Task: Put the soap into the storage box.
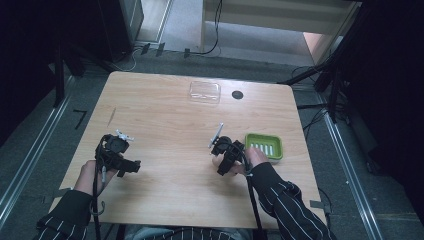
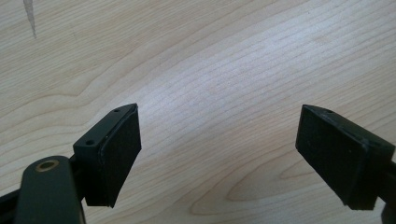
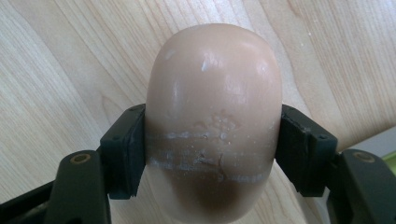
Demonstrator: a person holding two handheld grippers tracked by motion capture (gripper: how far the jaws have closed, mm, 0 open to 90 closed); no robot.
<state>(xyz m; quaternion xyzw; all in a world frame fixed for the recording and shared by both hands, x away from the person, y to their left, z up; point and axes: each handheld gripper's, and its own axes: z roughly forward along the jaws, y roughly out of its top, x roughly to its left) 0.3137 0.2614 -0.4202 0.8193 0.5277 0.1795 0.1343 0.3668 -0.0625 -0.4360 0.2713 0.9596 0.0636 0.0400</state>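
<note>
— Soap (image 3: 214,116), that's what the right gripper (image 3: 212,149) has hold of: a smooth, peach-coloured bar, clamped across its middle, one black pad pressed flat against each side. The rounded end sticks out past the jaws, and a couple of pale scuffed lines run across the bar right at pad level.

— And the other one?

— The left gripper (image 2: 218,149) has its jaws spread wide with nothing between them, just bare table (image 2: 210,60) beneath. From the high view it sits well off to the left of the right gripper (image 1: 226,150), held low over the wood.

— So where are we in the job?

— I'd say the bar is picked up and on its way to somewhere. The green soap dish (image 1: 264,146) lies just to the right of the right gripper, close by that hand, with its ribbed bottom bare. My guess is the soap goes in there.

— What does that move ask for?

— A short sideways carry, then a lowering until the bar rests flat on the ribs, and only then letting the jaws part. Soap is slick, so the grip shouldn't loosen midway.

— Anything else around?

— A clear lid (image 1: 204,92) lies at the far edge, well beyond both grippers, with a small dark hole (image 1: 237,94) just beside it.
</note>
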